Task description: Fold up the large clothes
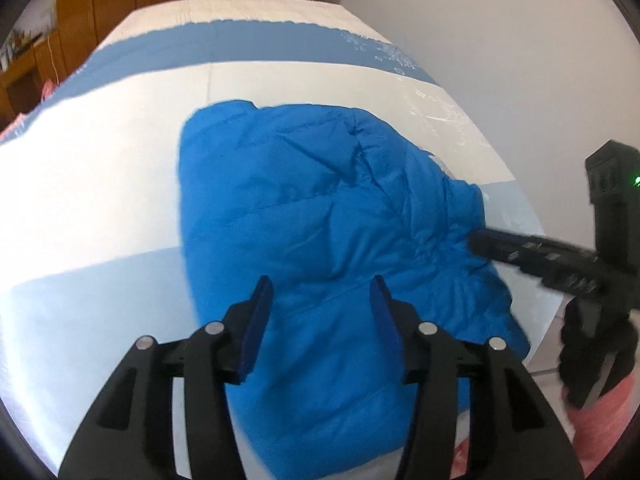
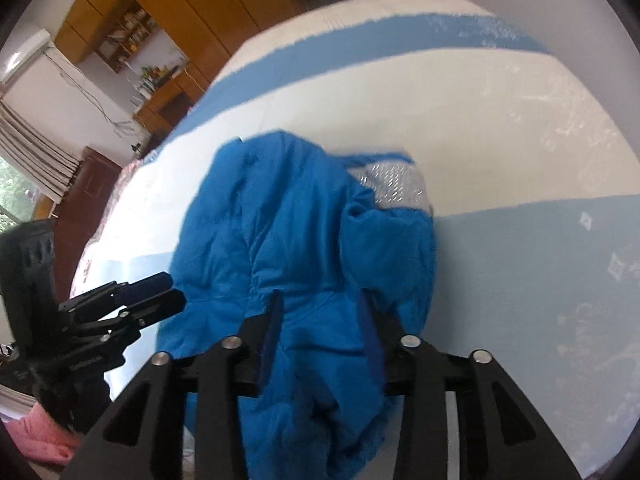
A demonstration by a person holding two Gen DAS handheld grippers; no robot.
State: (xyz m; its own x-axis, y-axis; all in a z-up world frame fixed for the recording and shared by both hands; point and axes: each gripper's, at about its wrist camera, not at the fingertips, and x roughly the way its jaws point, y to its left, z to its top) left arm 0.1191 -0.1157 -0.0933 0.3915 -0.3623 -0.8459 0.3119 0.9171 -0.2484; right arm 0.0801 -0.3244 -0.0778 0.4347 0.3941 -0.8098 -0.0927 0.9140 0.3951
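Observation:
A bright blue puffer jacket (image 1: 316,216) lies bunched on the bed (image 1: 100,168); it also shows in the right wrist view (image 2: 296,240), with a silver lining patch (image 2: 392,186) exposed at its far side. My left gripper (image 1: 320,292) is open and hovers over the jacket's near part with nothing between its fingers. My right gripper (image 2: 318,308) is open with its fingers pressed into the jacket fabric near the bed's front edge. From the left wrist view the right gripper's fingers (image 1: 520,246) touch the jacket's right side.
The bed cover is white with blue bands (image 1: 240,46). A white wall (image 1: 500,40) runs along the right of the bed. Wooden cabinets (image 2: 192,8) and shelves stand beyond the far end. Pink fabric (image 2: 36,432) lies near the front left.

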